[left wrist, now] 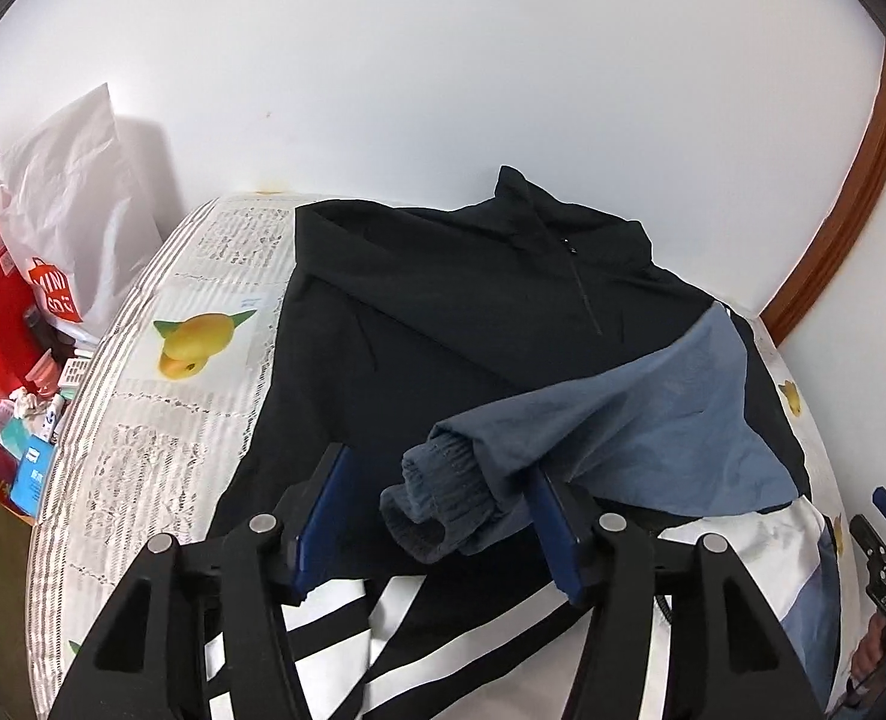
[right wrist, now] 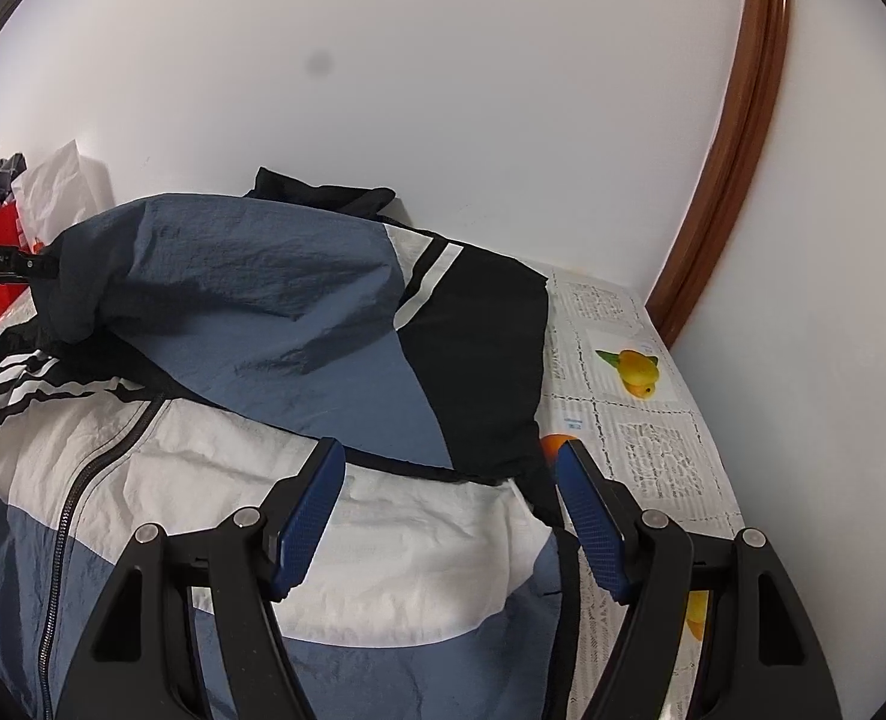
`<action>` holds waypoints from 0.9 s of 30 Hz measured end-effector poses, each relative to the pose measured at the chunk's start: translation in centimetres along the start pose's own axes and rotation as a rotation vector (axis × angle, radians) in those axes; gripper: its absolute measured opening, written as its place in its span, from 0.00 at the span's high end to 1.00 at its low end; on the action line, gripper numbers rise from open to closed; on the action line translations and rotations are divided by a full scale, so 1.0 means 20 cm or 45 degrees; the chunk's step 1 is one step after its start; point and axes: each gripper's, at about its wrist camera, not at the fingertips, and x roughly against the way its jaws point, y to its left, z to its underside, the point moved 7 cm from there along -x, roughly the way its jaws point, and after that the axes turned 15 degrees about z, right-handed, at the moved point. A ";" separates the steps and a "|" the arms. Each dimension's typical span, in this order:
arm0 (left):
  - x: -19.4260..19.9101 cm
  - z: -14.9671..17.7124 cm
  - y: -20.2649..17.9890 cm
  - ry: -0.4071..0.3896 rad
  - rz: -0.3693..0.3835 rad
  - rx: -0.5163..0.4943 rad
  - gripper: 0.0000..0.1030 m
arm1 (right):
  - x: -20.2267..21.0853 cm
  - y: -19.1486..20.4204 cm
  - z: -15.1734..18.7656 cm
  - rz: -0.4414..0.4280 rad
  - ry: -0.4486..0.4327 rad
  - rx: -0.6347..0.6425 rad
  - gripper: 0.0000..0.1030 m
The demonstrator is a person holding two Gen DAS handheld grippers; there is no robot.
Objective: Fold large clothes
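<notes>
White-walled room; table under a newsprint-and-lemon patterned cloth (left wrist: 143, 420).
The blue, white and black zip-up windbreaker jacket (right wrist: 383, 540) lies on this cloth, its blue ribbed-cuff sleeve (left wrist: 592, 420) folded across. Left gripper (left wrist: 437, 516) and right gripper (right wrist: 448, 516) hover over it, jaws spread, holding nothing.

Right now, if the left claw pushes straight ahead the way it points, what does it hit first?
Probably the ribbed cuff of the blue sleeve, which lies between the open left claw fingers; beyond it is the jacket's black panel. Depth is uncertain.
</notes>
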 end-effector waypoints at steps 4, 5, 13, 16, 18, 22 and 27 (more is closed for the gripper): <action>0.00 0.00 -0.02 -0.006 0.069 -0.032 0.41 | 0.00 0.03 0.00 -0.003 0.002 0.010 0.30; -0.01 0.00 -0.04 -0.003 0.087 -0.052 0.42 | 0.00 0.04 0.00 -0.003 0.004 0.012 0.30; -0.15 0.05 -0.13 0.093 0.189 -0.105 0.87 | -0.02 0.06 0.01 0.004 0.022 0.017 0.30; -0.09 0.00 -0.15 0.049 0.232 -0.097 0.88 | -0.01 0.06 0.00 0.013 0.013 0.025 0.30; -0.03 -0.05 -0.15 0.005 0.241 -0.083 0.88 | -0.01 0.05 -0.01 0.015 0.006 0.023 0.30; 0.04 -0.11 -0.04 -0.007 0.238 0.052 0.81 | -0.01 0.05 -0.03 0.012 -0.003 0.010 0.30; 0.05 -0.12 0.11 -0.051 0.020 0.065 0.46 | -0.02 0.06 -0.03 -0.001 0.000 -0.001 0.30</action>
